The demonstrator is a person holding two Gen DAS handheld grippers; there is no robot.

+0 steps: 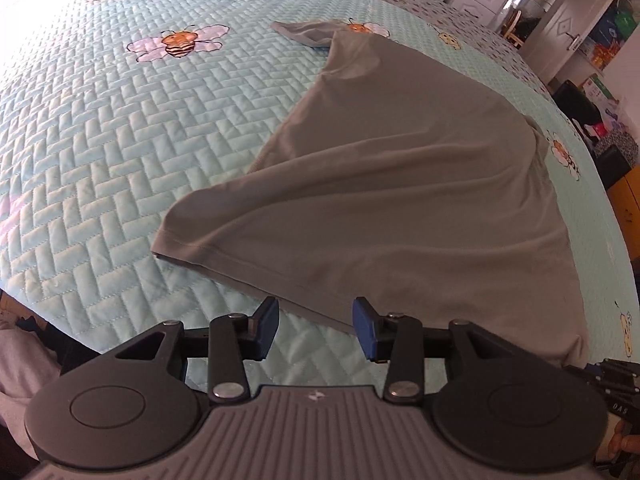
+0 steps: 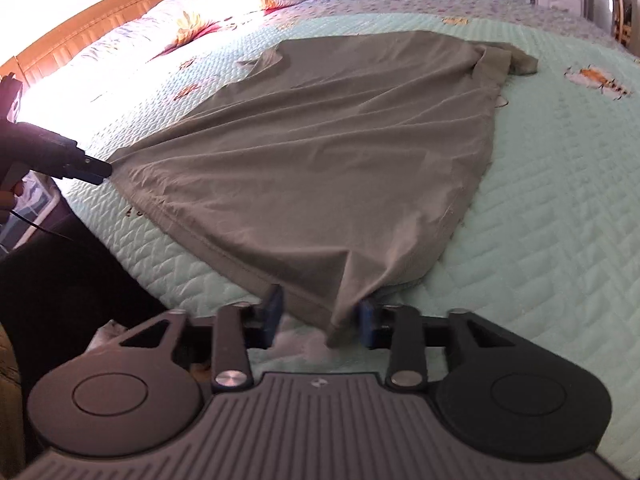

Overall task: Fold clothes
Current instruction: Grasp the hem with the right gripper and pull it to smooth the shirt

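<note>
Grey shirt [image 1: 400, 160] lies spread on the quilted bed [image 1: 120, 140], its hem along the near edge. The left gripper [image 1: 316, 320] has its fingers apart, with the hem just past their tips and nothing pressed. The right gripper [image 2: 320, 312] also has its fingers apart; a bunched hem corner hangs between them, close to the right one. A sleeve [image 1: 304, 32] lies at the far end, and a pillow [image 2: 224, 4] lies far left.

Left claw [image 1: 315, 328]: grey ribbed housing with small pale emblem, two black round side discs, black link arms on silver screw heads, blue pads [image 1: 267, 330] on black fingers. Right claw [image 2: 319, 322]: same build, grey ribbed housing, black discs, silver screws, blue pads [image 2: 271, 314].
</note>
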